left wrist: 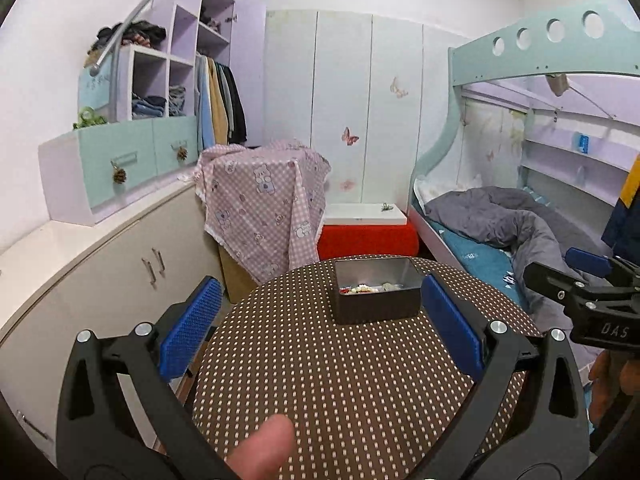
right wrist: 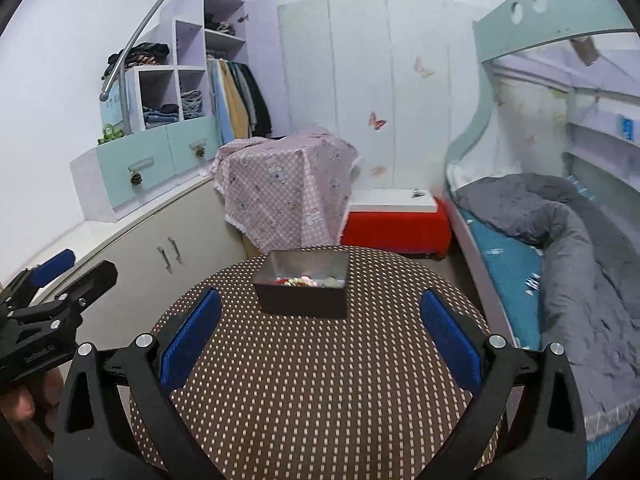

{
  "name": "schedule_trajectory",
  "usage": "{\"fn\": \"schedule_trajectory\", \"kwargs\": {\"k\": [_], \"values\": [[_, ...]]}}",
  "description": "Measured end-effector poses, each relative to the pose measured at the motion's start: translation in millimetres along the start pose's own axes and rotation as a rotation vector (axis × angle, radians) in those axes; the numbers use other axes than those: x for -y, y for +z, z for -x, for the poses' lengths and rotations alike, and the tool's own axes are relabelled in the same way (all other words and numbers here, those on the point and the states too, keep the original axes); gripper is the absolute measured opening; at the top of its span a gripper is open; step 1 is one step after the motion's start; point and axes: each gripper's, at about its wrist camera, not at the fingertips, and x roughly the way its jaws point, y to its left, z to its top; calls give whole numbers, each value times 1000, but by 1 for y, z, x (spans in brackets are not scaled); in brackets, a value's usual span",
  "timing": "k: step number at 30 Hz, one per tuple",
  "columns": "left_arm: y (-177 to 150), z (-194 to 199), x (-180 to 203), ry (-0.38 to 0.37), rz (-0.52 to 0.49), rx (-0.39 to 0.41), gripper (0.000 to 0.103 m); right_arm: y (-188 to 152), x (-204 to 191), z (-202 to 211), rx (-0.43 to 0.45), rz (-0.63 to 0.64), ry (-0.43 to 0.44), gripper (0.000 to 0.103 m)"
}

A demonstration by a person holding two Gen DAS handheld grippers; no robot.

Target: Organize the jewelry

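Jewelry box: small rectangular open-top tin, dark outer walls, dull grey metallic inside. It sits on the far half of a round table covered in brown cloth with a regular grid of pale dots. Right wrist view shows the same box near the table's far edge, roughly centred.

Jewelry lies in the bottom of the box, bunched against the near wall: red beads at the left, a run of white pearl-like beads in the middle, a pale greenish-cream piece to the right. In the right wrist view the contents read as red, pink-white and pale green; individual pieces cannot be separated.

Left gripper: black frame, blue ribbed pads, fingers spread wide with nothing between them, held over the near part of the table; the right-hand pad appears just beside the box's right wall, contact not determinable. A thumb tip shows at the bottom edge.

Right gripper: same build, fingers spread wide and empty, short of the box.

Writing: "DAS" in pale letters on the right gripper body as seen from the left wrist camera. A label on the left gripper body in the right wrist view is too blurred to read
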Motion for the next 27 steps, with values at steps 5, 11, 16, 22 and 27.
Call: {"fn": "schedule_trajectory", "kwargs": {"k": [5, 11, 16, 22, 27], "values": [[-17, 37, 1, 11, 7, 36, 97, -22, -12, 33, 47, 3, -46, 96], [-30, 68, 6, 38, -2, 63, 97, -42, -24, 60, 87, -15, -58, 96], [-36, 80, 10, 58, -1, 83, 97, -50, -31, 72, 114, 4, -59, 96], [-41, 82, 9, 55, 16, 84, 97, -52, -28, 76, 124, -6, -66, 96], [-43, 85, 10, 63, 13, 93, 97, -56, -27, 76, 120, -10, -66, 96]]}}
